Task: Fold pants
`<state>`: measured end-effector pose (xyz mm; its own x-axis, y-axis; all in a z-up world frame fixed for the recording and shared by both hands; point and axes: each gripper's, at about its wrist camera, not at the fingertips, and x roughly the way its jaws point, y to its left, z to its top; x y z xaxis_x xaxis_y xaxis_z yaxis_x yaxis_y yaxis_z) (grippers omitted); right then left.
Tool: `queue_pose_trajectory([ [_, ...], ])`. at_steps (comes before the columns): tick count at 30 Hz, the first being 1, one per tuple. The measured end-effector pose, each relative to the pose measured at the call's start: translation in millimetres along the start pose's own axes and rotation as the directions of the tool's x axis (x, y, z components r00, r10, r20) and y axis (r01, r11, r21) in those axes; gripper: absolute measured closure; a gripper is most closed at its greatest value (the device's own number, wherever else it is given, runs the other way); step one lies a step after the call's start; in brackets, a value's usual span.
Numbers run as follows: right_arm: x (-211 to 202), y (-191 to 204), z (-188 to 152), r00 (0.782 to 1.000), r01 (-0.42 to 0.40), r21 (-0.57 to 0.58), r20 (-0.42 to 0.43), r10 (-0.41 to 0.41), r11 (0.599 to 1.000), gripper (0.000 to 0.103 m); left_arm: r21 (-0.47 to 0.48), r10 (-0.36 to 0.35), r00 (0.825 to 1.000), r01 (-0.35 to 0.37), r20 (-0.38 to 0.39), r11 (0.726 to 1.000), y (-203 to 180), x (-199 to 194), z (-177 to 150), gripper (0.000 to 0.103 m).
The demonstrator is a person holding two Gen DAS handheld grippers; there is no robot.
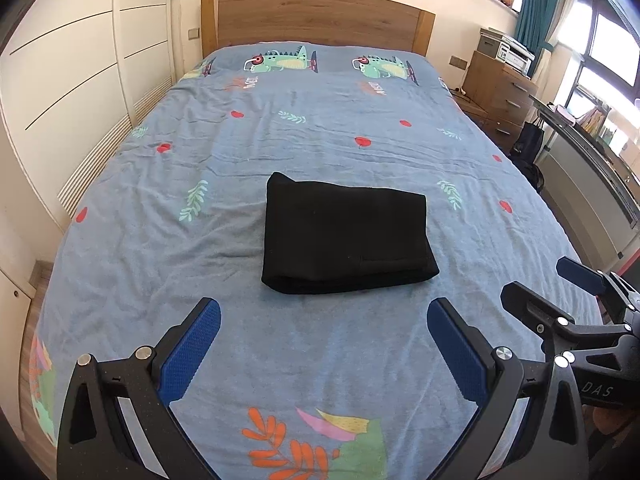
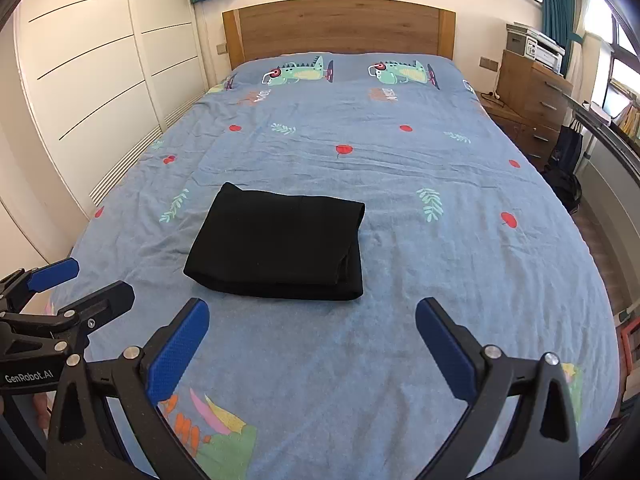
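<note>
Black pants (image 1: 346,236) lie folded into a compact rectangle on the blue bedspread (image 1: 320,140), also visible as the black pants (image 2: 280,246) in the right wrist view. My left gripper (image 1: 324,312) hovers open just short of the bundle's near edge, nothing between its blue pads. My right gripper (image 2: 312,314) is open too, near the bundle's front right corner, empty. Each gripper shows in the other's view: the right gripper (image 1: 552,280) at the right edge, the left gripper (image 2: 92,280) at the left edge.
A wooden headboard (image 1: 316,20) stands at the far end of the bed. White wardrobe doors (image 1: 80,60) run along the left. A wooden dresser (image 1: 500,92) with a printer, a dark bag and a desk by the window stand on the right.
</note>
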<state>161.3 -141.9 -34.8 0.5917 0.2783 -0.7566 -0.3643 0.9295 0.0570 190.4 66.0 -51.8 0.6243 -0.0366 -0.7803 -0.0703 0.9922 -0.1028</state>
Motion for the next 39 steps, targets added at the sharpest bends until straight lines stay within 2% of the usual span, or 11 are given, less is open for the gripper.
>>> queue_pose_trajectory([
  [39,-0.1,-5.0,-0.2,1.0,0.008,0.013,0.0,-0.008,1.0,0.0,0.026,0.021,1.0,-0.02,-0.009,0.999,-2.8,0.4,3.3,0.002],
])
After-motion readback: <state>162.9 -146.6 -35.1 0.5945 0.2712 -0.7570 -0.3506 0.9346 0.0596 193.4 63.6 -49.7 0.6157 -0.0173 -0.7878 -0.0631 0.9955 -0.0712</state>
